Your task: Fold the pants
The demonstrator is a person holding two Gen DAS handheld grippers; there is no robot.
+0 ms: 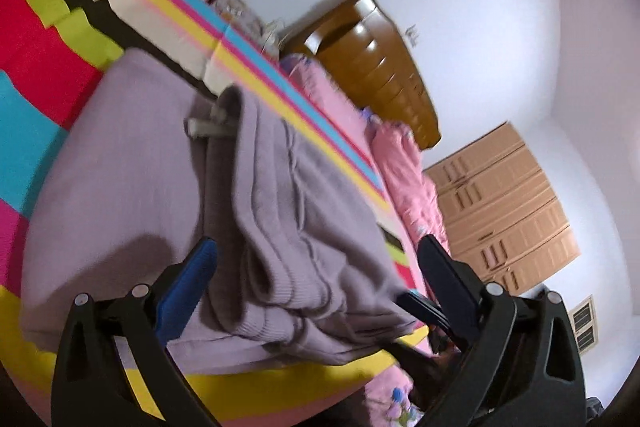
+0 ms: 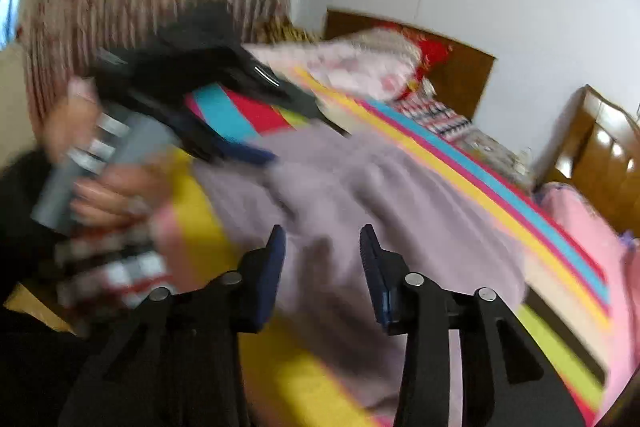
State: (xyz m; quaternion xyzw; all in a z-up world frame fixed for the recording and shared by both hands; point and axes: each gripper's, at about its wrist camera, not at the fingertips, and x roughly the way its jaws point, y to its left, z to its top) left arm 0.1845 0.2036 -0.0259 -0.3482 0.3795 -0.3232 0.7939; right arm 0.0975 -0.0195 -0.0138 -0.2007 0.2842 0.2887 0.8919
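A bed (image 1: 36,39) covered by a sheet striped in red, lime, cyan, magenta and yellow was seen in both views. One pair of lilac knitted pants (image 1: 248,211) was laid on it, folded over itself, with stacked ribbed edges showing at the near end in the left wrist view. Beyond the bed, one dark wooden chest (image 1: 376,67) and one light wooden wardrobe (image 1: 504,207) were stood against the white wall. A pink quilt (image 1: 404,163) was bunched along the far side of the bed, and one floral pillow (image 2: 360,63) was placed at the headboard. No brand, label or readable writing could be made out.

The left tool (image 1: 316,263) was spread wide, released, its fingers set on either side of the folded pants' near end without pressing on it. The right tool (image 2: 323,247) was held partly parted above the pants (image 2: 360,179), with nothing gripped between its pads. In the right wrist view, a hand (image 2: 96,167) around the other tool's grey handle was seen, blurred.
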